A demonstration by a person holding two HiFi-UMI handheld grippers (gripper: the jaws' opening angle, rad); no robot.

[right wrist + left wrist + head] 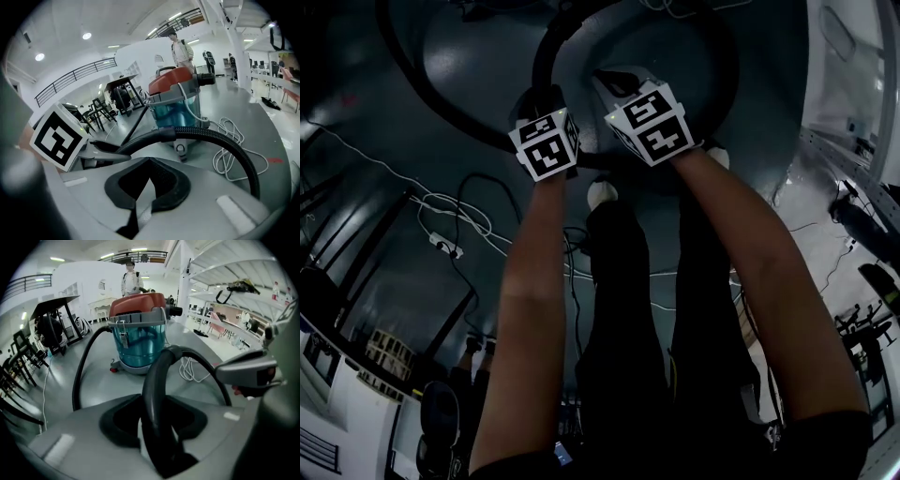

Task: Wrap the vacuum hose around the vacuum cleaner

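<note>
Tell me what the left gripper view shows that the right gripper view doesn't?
Only the left gripper view: the left gripper's jaws clamped on the black hose. Only the right gripper view: the right gripper's shut, empty jaws and the left gripper's marker cube. Both: that hose, the vacuum cleaner, the white cable and a person standing behind it.

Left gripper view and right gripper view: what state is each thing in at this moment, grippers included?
left gripper: shut on the vacuum hose.
right gripper: shut, empty.
vacuum hose: held up in an arch, not wrapped.
vacuum cleaner: upright, no hose wound round it.
white cord: loose, in loops beside the vacuum cleaner.
</note>
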